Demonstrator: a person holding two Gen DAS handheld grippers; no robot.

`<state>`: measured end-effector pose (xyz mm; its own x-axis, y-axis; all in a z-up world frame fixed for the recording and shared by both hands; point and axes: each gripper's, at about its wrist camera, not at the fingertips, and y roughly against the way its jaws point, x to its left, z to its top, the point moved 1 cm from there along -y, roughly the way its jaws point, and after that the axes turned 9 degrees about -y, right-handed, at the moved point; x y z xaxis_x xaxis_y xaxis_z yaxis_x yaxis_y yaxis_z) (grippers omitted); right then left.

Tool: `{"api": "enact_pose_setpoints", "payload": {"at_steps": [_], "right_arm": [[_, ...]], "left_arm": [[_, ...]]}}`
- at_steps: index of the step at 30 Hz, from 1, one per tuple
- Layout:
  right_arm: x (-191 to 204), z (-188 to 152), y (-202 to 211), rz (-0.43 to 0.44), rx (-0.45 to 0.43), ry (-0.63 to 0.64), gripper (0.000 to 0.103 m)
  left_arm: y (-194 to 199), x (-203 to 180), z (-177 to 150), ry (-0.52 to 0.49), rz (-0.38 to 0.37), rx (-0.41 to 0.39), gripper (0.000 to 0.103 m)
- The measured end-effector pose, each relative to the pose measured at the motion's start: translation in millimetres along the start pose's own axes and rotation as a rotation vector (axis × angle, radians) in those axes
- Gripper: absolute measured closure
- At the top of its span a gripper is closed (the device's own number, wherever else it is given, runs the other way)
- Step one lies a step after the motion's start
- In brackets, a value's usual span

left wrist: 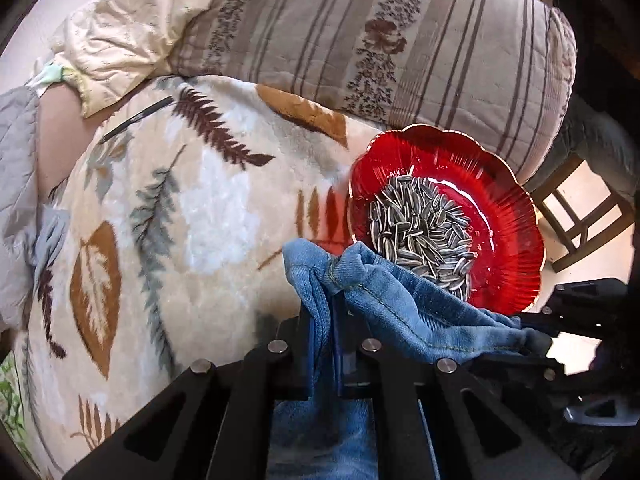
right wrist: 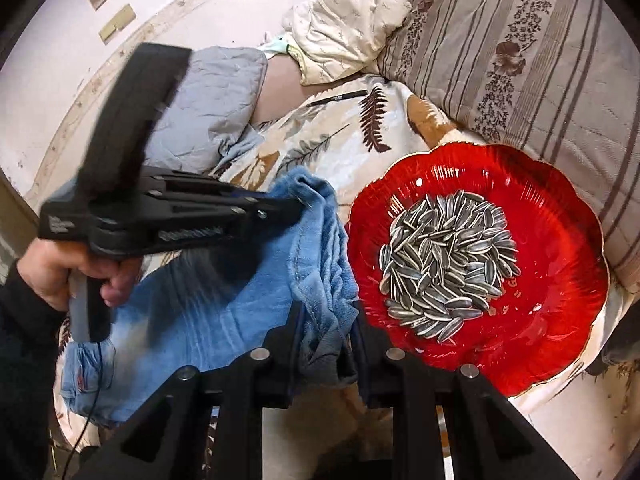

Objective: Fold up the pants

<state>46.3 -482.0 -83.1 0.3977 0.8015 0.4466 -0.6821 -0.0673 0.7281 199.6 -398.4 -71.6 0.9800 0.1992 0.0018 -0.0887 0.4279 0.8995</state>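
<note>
While both grippers clamp the blue jeans (right wrist: 224, 300) — item: denim pants, mid-fold, on a leaf-print fleece blanket (left wrist: 168, 216).

Left gripper (left wrist: 334, 316) is pinched tight on a hem; right gripper (right wrist: 326, 320) is closed on a thick bunch of the same edge, the left tool at its 10 o'clock. Judged best practice: lift both corners level, keep the edge taut, carry it away from the red glass dish (right wrist: 560, 280) of sunflower seeds (right wrist: 448, 264), just beside the cloth at 2 o'clock. Open room lies toward 9 o'clock on the blanket; the striped quilt (left wrist: 440, 40) bounds 12 o'clock.
</note>
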Motion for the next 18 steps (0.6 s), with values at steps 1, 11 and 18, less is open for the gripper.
{"api": "enact_pose_setpoints", "payload": {"at_steps": [1, 11, 18], "right_arm": [[2.1, -1.5, 0.1, 0.001, -0.004, 0.006, 0.08], [81.7, -16.3, 36.4, 0.047, -0.097, 0.173, 0.08], [162.9, -68.2, 24.1, 0.171, -0.032, 0.291, 0.08]], "left_arm": [[4.8, 1.2, -2.1, 0.0, 0.008, 0.0, 0.096], [94.3, 0.8, -58.7, -0.035, 0.176, -0.017, 0.095], [116.0, 34.2, -152.3, 0.095, 0.193, 0.005, 0.095]]}}
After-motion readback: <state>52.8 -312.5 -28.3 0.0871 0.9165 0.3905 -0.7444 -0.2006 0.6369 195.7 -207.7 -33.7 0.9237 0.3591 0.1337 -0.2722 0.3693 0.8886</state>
